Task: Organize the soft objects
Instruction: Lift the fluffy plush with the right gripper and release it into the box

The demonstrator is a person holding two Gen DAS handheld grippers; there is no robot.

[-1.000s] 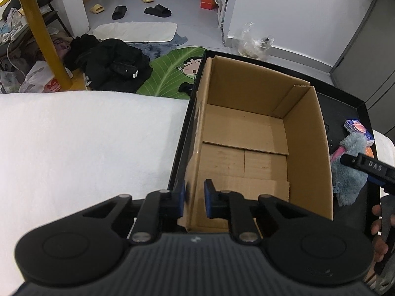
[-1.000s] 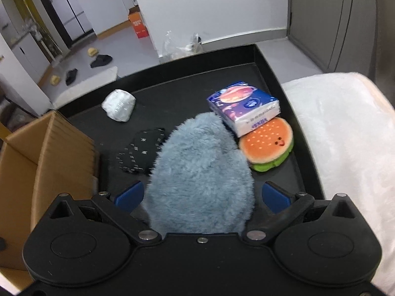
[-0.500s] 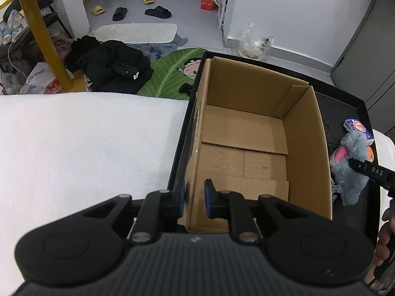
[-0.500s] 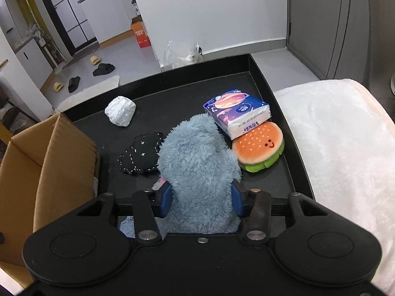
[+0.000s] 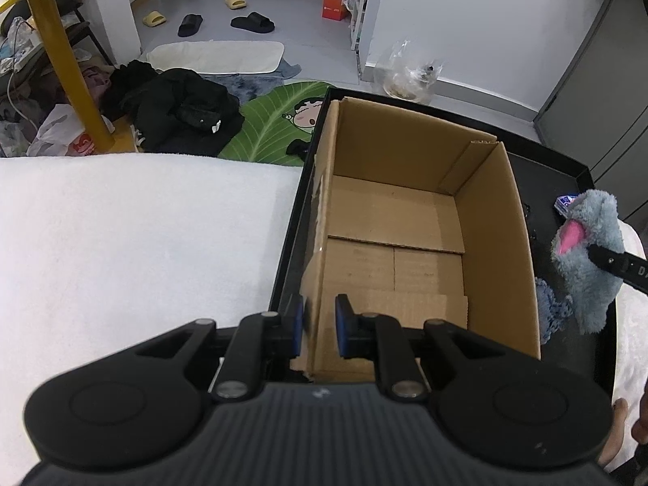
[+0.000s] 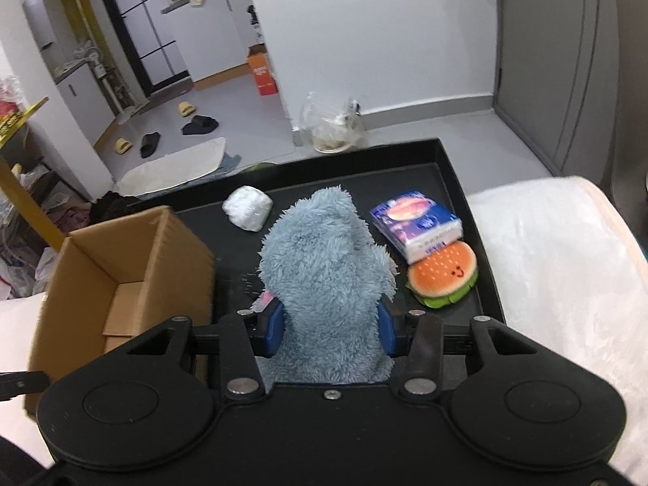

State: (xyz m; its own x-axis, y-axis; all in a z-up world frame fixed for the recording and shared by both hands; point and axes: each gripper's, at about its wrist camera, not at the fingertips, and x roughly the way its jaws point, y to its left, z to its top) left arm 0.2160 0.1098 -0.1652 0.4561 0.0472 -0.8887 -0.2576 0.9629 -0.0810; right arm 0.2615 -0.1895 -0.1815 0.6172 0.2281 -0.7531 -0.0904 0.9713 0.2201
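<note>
My right gripper (image 6: 330, 330) is shut on a fluffy blue plush toy (image 6: 324, 267) and holds it above the black tray (image 6: 445, 170). The toy (image 5: 589, 259) also shows at the right of the left wrist view, hanging beside the box. An open, empty cardboard box (image 5: 409, 235) stands on the tray's left part; it also shows in the right wrist view (image 6: 121, 279). My left gripper (image 5: 318, 332) is shut on the box's near left wall. A burger plush (image 6: 443, 277), a tissue pack (image 6: 417, 222) and a white bundle (image 6: 247, 206) lie on the tray.
White fluffy blankets lie on both sides of the tray (image 5: 121, 243) (image 6: 559, 267). Beyond is the floor with dark clothes (image 5: 174, 109), a green leaf mat (image 5: 275, 121), slippers and a yellow table leg (image 5: 69, 65). A blue crocheted item (image 5: 548, 312) lies beside the box.
My right gripper closed on the blue plush toy and lifted it off the tray, upward and toward the box. The left gripper has stayed on the box wall.
</note>
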